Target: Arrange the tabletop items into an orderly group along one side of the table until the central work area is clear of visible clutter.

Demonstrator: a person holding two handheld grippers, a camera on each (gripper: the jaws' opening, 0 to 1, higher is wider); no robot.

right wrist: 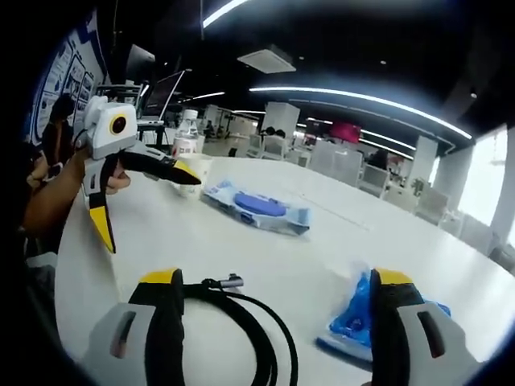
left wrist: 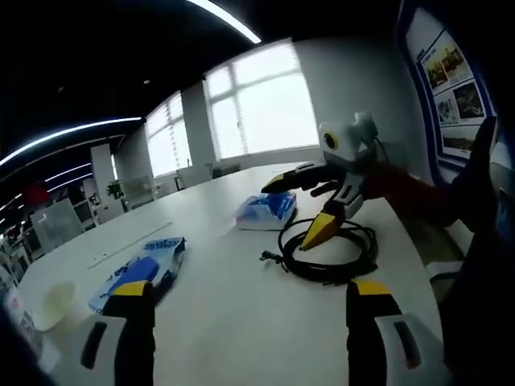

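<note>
Right claw spread wide, empty, poised over coiled black cable, prob. lining up to grab it. Left claw also parted, holding nothing. Blue wipes pack and blue tissue pack lie mid-desk, unsorted. White cup at edge, contents unclear.

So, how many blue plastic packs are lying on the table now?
2. One blue pack lies near the paper cup; the other blue pack lies beside the black cable, close to the right gripper. More may be hidden outside both views.
</note>
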